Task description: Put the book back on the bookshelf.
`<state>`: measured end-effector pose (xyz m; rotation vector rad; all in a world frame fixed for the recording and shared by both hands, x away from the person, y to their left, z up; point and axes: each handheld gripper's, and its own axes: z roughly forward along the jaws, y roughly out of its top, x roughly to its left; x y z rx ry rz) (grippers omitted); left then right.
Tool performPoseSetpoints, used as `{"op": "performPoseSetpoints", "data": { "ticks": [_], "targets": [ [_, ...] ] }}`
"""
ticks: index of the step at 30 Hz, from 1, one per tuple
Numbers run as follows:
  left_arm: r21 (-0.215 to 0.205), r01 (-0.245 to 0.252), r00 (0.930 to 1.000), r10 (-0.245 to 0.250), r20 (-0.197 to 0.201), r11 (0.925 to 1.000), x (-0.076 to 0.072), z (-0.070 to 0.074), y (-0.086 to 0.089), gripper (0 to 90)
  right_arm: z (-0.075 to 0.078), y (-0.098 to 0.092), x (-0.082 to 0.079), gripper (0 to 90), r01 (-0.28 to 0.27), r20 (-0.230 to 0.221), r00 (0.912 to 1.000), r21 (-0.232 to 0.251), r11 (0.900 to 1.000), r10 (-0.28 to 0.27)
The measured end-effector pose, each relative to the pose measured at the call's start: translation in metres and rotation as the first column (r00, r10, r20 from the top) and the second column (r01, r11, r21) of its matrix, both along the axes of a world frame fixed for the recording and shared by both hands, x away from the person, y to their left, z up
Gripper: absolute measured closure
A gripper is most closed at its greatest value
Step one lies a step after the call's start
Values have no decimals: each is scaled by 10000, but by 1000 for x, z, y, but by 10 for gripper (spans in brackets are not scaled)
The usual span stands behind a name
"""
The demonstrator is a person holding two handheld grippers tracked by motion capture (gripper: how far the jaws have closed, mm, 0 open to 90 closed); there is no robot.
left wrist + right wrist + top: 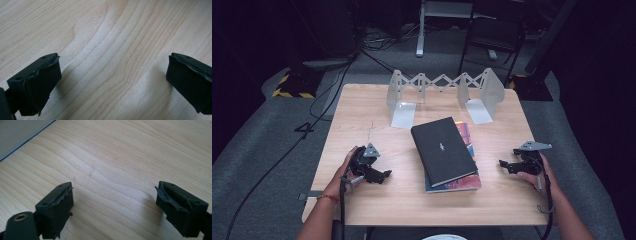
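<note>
Black book (pixel 443 150) lies flat at table centre, closed, cover up, long axis running away from the person and slightly skewed. It sits on top of a second, colourful book (pixel 468 141), whose edge shows along the black book's right side and near end. The stack lies between the two grippers, well apart from both, touched by neither.

Left gripper (pixel 382 175): held in the person's left hand (pixel 348 165), low over the table, left of the stack, jaws pointing toward the books. In the left gripper view the jaws stand wide apart, nothing between them but bare wood grain; shadows fall under both pads.

Right gripper (pixel 504 165): held in the right hand (pixel 537 176), right of the stack, jaws pointing left toward the books. In the right gripper view the jaws are likewise spread wide, with plain table surface between and ahead of them; the table edge shows beyond the left jaw, at upper left.

Beyond the books, at the far side of the wooden table (pixel 362 115), stands a white expandable book rack (pixel 443 90), upright, empty, well ahead of both jaw pairs.
</note>
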<state>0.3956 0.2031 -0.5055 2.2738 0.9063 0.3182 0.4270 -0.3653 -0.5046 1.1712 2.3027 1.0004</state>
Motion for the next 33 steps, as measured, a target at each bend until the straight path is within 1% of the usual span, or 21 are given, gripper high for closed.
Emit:
{"op": "performPoseSetpoints", "data": {
  "ticks": [6, 8, 9, 11, 12, 14, 15, 18, 20, 21, 22, 23, 24, 25, 26, 27, 28, 29, 30, 31, 33],
  "targets": [
    [-11, -109, 9999, 109, 42, 9999, 0, 0, 0, 5, 2, -4, 0, 153, 52, -166, 9998, -116, 9999, -54],
    [8, 97, 9999, -97, 82, 10000, 2, 0, -1, 4, 3, -4, 0, 173, 9, -250, 9997, -131, 9999, -13],
    [-4, 217, 9998, -217, 47, 9998, 3, 0, -2, 6, 6, -5, -1, 220, -262, -345, 9990, 132, 9996, 267],
    [11, 141, 9999, -141, 82, 9999, 5, 0, -4, 6, 7, -5, -1, 234, -422, -366, 9984, 298, 9987, 432],
    [-29, 131, 9997, -130, 197, 9999, 6, 0, -6, 20, 11, -4, -2, 269, -544, -220, 9982, 405, 9977, 553],
    [-265, 362, 9985, -350, 419, 9990, 9, 2, -12, 130, 21, 0, -6, 319, -895, 94, 9960, 555, 9944, 891],
    [-304, 516, 9976, -501, 483, 9982, 12, 2, -15, 208, 29, 4, -8, 347, -1166, 246, 9931, 913, 9890, 1148],
    [-228, 706, 9954, -689, 667, 9972, 18, 4, -29, 223, 48, 22, -15, 415, -2064, 788, 9768, 970, 9737, 1992],
    [-393, 1059, 9905, -1020, 918, 9936, 22, 9, -38, 415, 64, 43, -21, 460, -2695, 1110, 9593, 848, 9593, 2597],
    [-406, 1059, 9894, -1012, 1043, 9935, 23, 11, -43, 411, 70, 53, -24, 464, -2962, 1261, 9500, 752, 9521, 2856],
    [-422, 1150, 9871, -1095, 1165, 9925, 24, 13, -46, 449, 75, 62, -26, 465, -3169, 1353, 9424, 702, 9459, 3057],
    [-630, 1301, 9861, -1225, 1124, 9895, 28, 15, -53, 493, 83, 76, -29, 492, -3556, 1485, 9279, 769, 9315, 3420],
    [-563, 1256, 9858, -1183, 1192, 9905, 31, 16, -58, 505, 86, 82, -29, 495, -3714, 1493, 9221, 825, 9248, 3570],
    [-563, 1256, 9858, -1183, 1192, 9905, 31, 16, -58, 537, 86, 82, -29, 495, -3714, 1493, 9221, 825, 9248, 3570],
    [-576, 1271, 9831, -1181, 1397, 9902, 35, 17, -63, 537, 88, 89, -30, 496, -3849, 1489, 9169, 845, 9191, 3703],
    [-587, 1280, 9815, -1179, 1506, 9900, 37, 17, -66, 578, 90, 98, -29, 496, -4013, 1415, 9111, 897, 9115, 3872],
    [-533, 1296, 9823, -1209, 1429, 9901, 41, 17, -70, 591, 91, 101, -29, 496, -4122, 1371, 9071, 989, 9057, 3979],
    [-615, 1332, 9805, -1225, 1536, 9892, 44, 17, -72, 601, 91, 107, -29, 519, -4142, 1372, 9060, 928, 9054, 4004],
    [-794, 1304, 9796, -1161, 1639, 9883, 47, 18, -74, 636, 92, 110, -29, 512, -4043, 1464, 9089, 805, 9111, 3904],
    [-850, 1298, 9778, -1133, 1765, 9879, 48, 20, -76, 648, 94, 110, -28, 460, -4097, 1411, 9078, 974, 9070, 3949],
    [-975, 1318, 9764, -1122, 1845, 9865, 51, 22, -79, 653, 98, 109, -29, 461, -3981, 1583, 9108, 910, 9128, 3814]
  ]
}}
